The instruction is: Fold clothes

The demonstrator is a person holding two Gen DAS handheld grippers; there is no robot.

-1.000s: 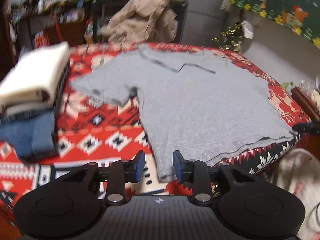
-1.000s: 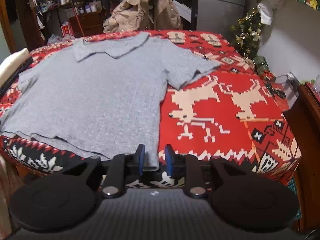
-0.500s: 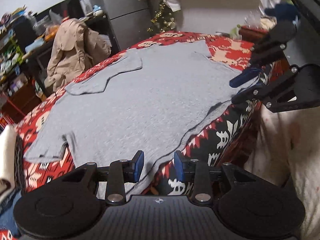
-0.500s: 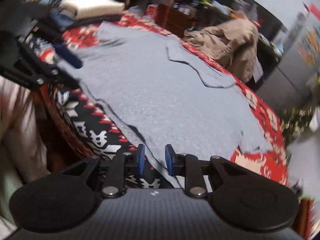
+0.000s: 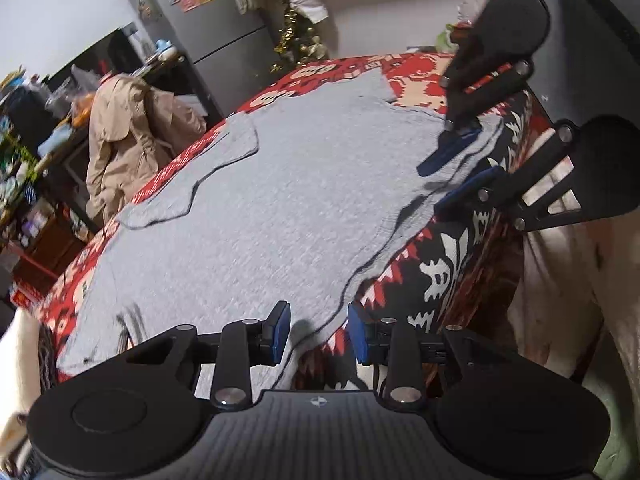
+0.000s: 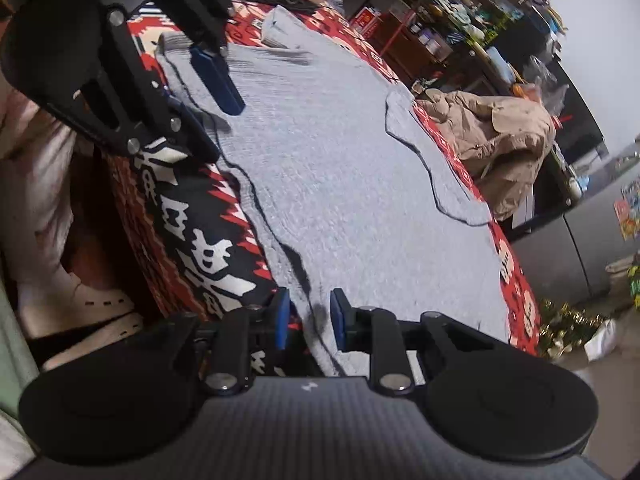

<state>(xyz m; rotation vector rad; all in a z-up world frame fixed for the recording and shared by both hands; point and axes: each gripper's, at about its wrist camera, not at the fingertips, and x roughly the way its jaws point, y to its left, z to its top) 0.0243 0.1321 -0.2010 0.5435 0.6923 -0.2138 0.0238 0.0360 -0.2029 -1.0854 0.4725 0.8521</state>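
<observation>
Left wrist view showed the grey short-sleeved knit polo shirt [image 5: 280, 208] spread flat across the table covered in a red, white and black patterned cloth [image 5: 448, 264], its hem hanging slightly over the near edge. The left gripper [image 5: 318, 334] sat at that near hem with its blue-padded jaws parted, the hem's edge lying in the gap without either pad pressing on it. Further right along the same edge, the right gripper [image 5: 460, 178] straddled the hem, one blue finger above the fabric and one below, jaws also apart. Right wrist view gave the mirror of it: the right gripper [image 6: 308, 318] with the hem between its separated pads, and the left gripper [image 6: 208, 108] at the far left corner. A tan jacket [image 5: 132, 140] was draped beyond the far edge of the table, in front of a grey refrigerator [image 5: 224, 28].
</observation>
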